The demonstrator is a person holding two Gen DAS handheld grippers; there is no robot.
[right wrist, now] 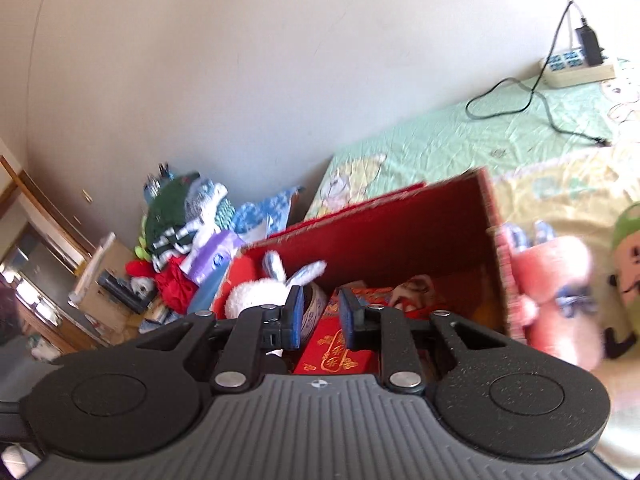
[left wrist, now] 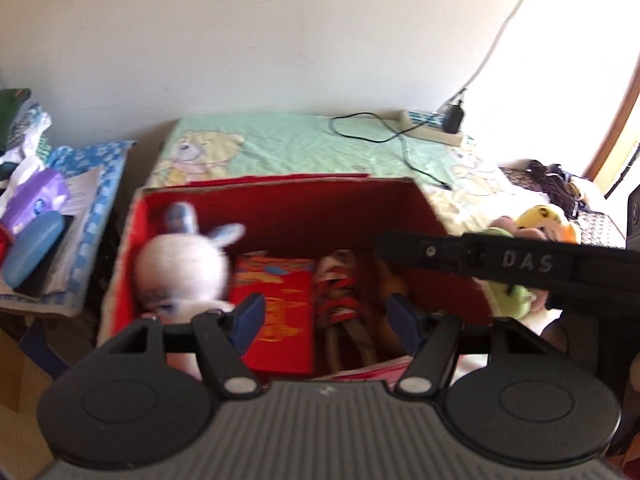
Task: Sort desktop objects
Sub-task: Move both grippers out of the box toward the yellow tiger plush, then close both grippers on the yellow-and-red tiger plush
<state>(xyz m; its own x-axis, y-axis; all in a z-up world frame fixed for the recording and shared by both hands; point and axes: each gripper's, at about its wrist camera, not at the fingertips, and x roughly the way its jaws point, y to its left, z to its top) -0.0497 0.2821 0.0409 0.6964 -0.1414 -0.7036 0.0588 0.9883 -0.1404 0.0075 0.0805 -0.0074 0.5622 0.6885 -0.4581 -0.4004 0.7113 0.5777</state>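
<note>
An open red box (left wrist: pixel 448 248) (right wrist: pixel 384 232) stands on the bear-print sheet. Inside it lie a white bunny plush (left wrist: pixel 180 264) (right wrist: pixel 256 292), a red packet with gold print (left wrist: pixel 280 312) (right wrist: pixel 340 352) and a red-striped toy (left wrist: pixel 340 296). My left gripper (left wrist: pixel 326 320) hangs open over the box's near side, with nothing between its fingers. My right gripper (right wrist: pixel 320 318) hovers over the box too, its blue pads a narrow gap apart and holding nothing; its black body (left wrist: pixel 520 260) crosses the left wrist view. A pink plush (right wrist: pixel 552 280) and a green plush (right wrist: pixel 628 264) lie outside the box's right wall.
A power strip (left wrist: pixel 432 128) (right wrist: pixel 576 68) with a black cable (left wrist: pixel 400 140) lies at the sheet's far edge by the wall. Left of the box, a side table holds a purple tissue pack (left wrist: pixel 36 200) and a blue case (left wrist: pixel 32 248). Clothes (right wrist: pixel 180 216) are piled there.
</note>
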